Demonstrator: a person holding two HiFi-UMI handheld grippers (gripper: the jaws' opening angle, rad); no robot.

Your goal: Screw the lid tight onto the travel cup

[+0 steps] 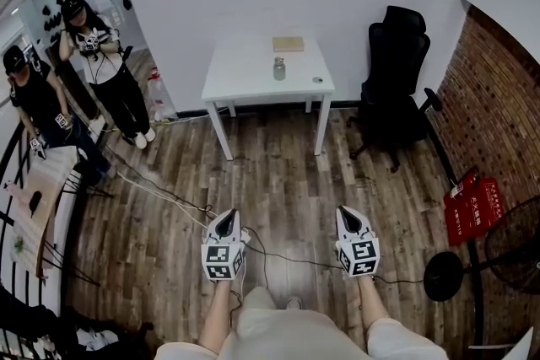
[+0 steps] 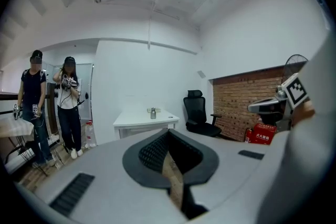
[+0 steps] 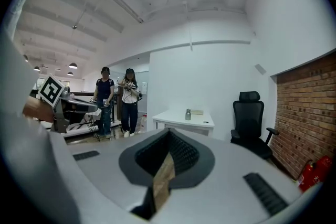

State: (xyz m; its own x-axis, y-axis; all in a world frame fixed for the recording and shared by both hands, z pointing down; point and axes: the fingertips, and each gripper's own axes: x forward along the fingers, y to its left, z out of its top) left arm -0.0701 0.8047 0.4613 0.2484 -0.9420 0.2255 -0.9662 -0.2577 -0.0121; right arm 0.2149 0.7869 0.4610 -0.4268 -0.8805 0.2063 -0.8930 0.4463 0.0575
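A small metal travel cup (image 1: 279,68) stands upright on a white table (image 1: 245,80) across the room, with a small round lid (image 1: 317,80) lying to its right. The cup (image 2: 153,113) is far off in the left gripper view, and the cup (image 3: 188,114) is equally distant in the right gripper view. My left gripper (image 1: 229,217) and right gripper (image 1: 347,213) are held side by side above the wooden floor, far short of the table. Both are shut with nothing between the jaws.
A flat tan box (image 1: 288,44) lies at the table's back. A black office chair (image 1: 396,88) stands to the table's right by a brick wall (image 1: 498,114). Two people (image 1: 97,55) stand at the left. Red cases (image 1: 472,206), a floor fan (image 1: 510,253) and floor cables (image 1: 169,194) are nearby.
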